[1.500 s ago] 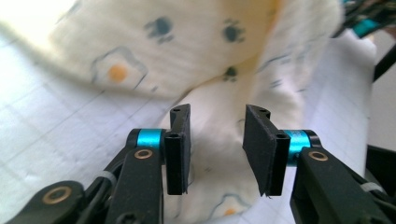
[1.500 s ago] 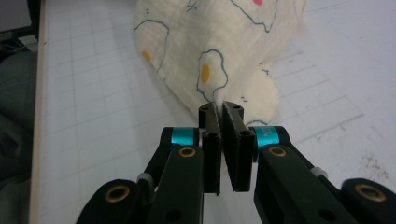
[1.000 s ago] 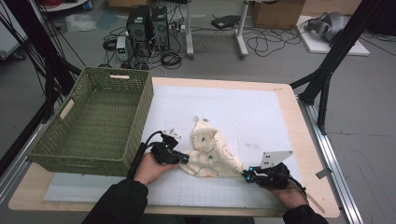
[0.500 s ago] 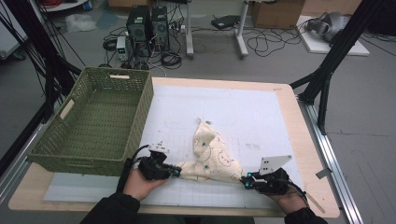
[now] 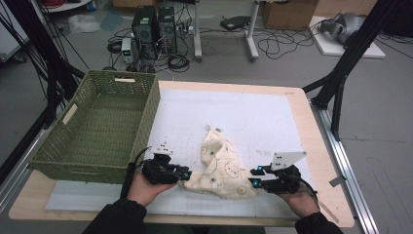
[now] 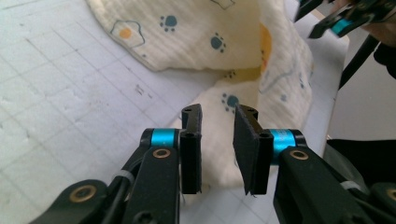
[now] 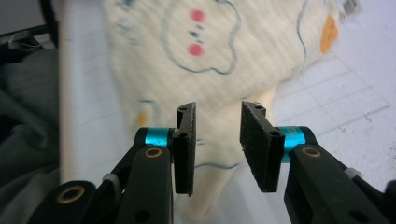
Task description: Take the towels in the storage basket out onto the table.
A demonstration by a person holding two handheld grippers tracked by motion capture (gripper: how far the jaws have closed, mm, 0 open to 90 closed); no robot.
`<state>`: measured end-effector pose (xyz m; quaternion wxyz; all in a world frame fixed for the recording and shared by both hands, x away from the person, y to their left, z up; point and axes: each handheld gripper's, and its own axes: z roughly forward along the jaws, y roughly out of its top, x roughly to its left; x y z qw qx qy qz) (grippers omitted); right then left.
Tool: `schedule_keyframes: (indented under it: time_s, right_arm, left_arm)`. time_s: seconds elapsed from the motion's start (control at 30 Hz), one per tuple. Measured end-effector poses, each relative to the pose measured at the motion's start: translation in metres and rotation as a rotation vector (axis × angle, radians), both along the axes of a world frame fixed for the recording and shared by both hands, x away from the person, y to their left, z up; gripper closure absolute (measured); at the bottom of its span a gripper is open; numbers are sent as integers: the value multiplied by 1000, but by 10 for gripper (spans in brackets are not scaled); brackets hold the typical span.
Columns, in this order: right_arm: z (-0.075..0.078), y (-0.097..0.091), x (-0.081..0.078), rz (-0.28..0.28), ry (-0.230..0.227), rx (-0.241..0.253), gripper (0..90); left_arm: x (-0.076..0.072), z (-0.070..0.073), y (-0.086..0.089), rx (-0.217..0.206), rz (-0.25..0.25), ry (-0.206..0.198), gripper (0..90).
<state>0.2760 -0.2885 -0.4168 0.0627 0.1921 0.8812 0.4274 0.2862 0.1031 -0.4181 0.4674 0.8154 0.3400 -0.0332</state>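
Note:
A cream cloth (image 5: 220,168) printed with cartoon animals and paw marks lies crumpled on the white gridded mat (image 5: 253,117), near the table's front edge. My left gripper (image 5: 187,173) rests at the cloth's left corner and my right gripper (image 5: 252,181) at its right corner. In the left gripper view the jaws (image 6: 218,140) have just been opening; a cloth (image 6: 196,37) corner lies between them, untouched by the pads. In the right gripper view the jaws (image 7: 217,140) have likewise just been opening over the cloth (image 7: 205,60), with no pad pressing on it.
A green woven basket (image 5: 97,126) stands at the table's left, close to my left hand. A black stand leg (image 5: 341,83) rises past the right edge. The wooden table edge (image 5: 195,219) runs just below both hands.
My left hand drew the cloth's corner leftward and toward the front edge, spreading the cloth's near edge between the hands. Both grippers then opened and let go of the cloth.

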Motion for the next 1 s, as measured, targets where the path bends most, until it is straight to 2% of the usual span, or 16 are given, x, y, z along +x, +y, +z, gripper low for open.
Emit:
schedule_keyframes:
  time_s: [0.03,0.07,0.1,0.13,0.17,0.2,0.23,0.27,0.3,0.33,0.4,0.53,0.63,0.7,0.83,1.0]
  right_arm:
    - [0,0,0,0,0,0,661]
    - [-8,6,11,-17,15,-31,654]
    - [-12,8,15,-24,21,-54,655]
    - [-15,11,21,-26,33,-60,658]
    - [-15,11,21,-26,33,-60,658]
    - [-19,17,27,-22,40,-73,673]
    - [-19,17,27,-22,40,-73,673]
    - [-22,22,31,-14,48,-86,729]
    - [-22,22,31,-14,48,-86,729]
    - [-23,24,33,1,43,-99,831]
    - [-23,25,32,5,46,-100,847]
    - [-19,19,28,-6,36,-108,859]
    - [-12,5,21,-39,19,-88,859]
    - [-11,2,20,-40,18,-90,859]
    - [-14,-16,13,-73,32,-114,859]
    - [-17,-25,4,-65,59,-127,857]
  left_arm:
    - [2,-1,-2,6,-2,-1,711]
    - [7,-7,-8,31,-4,0,679]
    - [7,-7,-8,31,-4,0,668]
    - [10,-15,-12,63,-9,18,665]
    - [10,-15,-12,63,-9,18,666]
    - [12,-20,-15,78,-14,30,675]
    - [13,-24,-17,88,-18,41,675]
    - [12,-26,-18,92,-26,32,762]
    - [12,-26,-18,96,-31,26,762]
    - [12,-27,-20,105,-50,34,860]
    - [10,-27,-21,119,-45,27,885]
    - [7,-25,-17,120,-18,23,894]
    - [1,-21,-11,117,-4,8,896]
    - [-3,-18,-9,112,0,4,896]
    - [-12,-13,-5,97,-3,3,896]
    - [-22,-10,-1,82,-16,9,896]
